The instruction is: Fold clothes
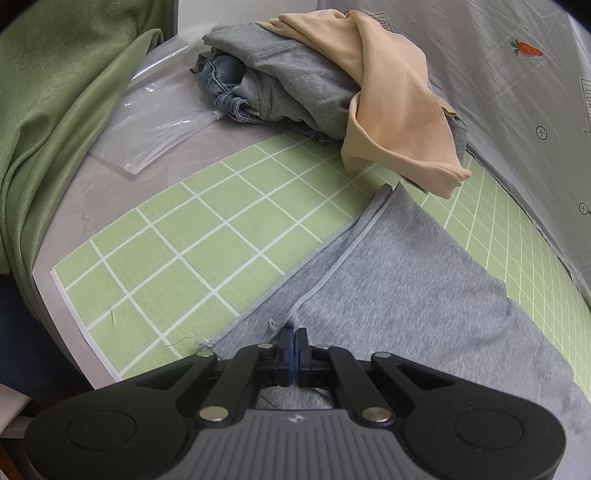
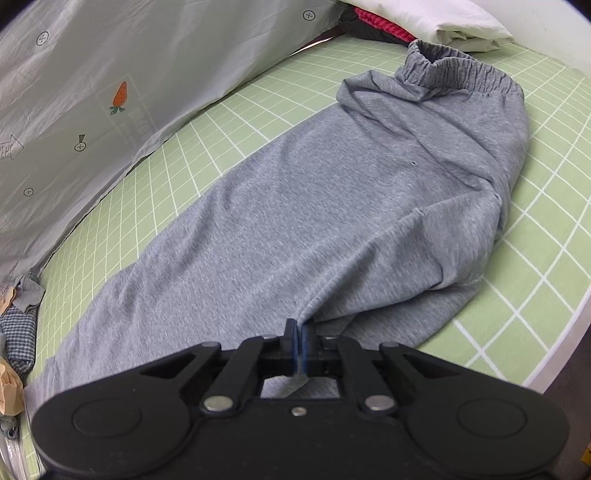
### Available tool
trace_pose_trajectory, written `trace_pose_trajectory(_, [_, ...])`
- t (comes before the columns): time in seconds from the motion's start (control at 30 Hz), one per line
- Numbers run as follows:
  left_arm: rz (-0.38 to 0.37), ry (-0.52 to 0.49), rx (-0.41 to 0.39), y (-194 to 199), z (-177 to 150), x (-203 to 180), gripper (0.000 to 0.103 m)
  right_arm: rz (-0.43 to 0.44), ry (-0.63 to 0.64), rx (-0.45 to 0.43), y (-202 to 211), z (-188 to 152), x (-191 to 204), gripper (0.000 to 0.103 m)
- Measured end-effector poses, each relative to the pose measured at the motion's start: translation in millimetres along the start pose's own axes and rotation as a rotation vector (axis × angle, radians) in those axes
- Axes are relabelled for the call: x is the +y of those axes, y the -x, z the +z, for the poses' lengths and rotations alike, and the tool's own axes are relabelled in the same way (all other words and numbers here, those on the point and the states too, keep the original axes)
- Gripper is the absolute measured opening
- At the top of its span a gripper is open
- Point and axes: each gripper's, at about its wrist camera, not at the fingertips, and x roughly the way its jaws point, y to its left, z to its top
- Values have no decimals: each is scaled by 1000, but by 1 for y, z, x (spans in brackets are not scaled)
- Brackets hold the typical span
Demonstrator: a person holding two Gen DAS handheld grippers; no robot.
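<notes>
Grey sweatpants (image 2: 332,206) lie lengthwise on a green checked sheet (image 2: 535,280), the elastic waistband (image 2: 461,70) at the far end. My right gripper (image 2: 299,326) is shut on a pinched fold of the pants' near edge. In the left wrist view the leg end of the grey sweatpants (image 1: 406,273) runs across the green checked sheet (image 1: 184,243), its hem toward the far side. My left gripper (image 1: 293,332) is shut on the fabric near the hem corner, where loose threads show.
A pile of clothes (image 1: 317,81) with grey, denim and peach pieces sits at the sheet's far edge. A clear plastic bag (image 1: 155,125) and a green curtain (image 1: 62,103) are at left. A printed grey quilt (image 2: 92,103) lines one side; a white pillow (image 2: 443,22) lies beyond the waistband.
</notes>
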Motion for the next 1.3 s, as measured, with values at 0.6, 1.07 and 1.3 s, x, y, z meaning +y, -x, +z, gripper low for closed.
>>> trace_pose_trajectory(0.6, [146, 56, 2, 24, -7, 39, 5, 31, 49, 165, -8, -14, 2, 6])
trace_pose_trajectory(1.07, [-9, -283, -23, 28, -48, -95, 67, 14, -40, -36, 26, 45, -46, 73])
trace_pose_trajectory(1.3, [-144, -456, 106, 18, -134, -189, 75, -91, 147, -68, 23, 81, -77, 99])
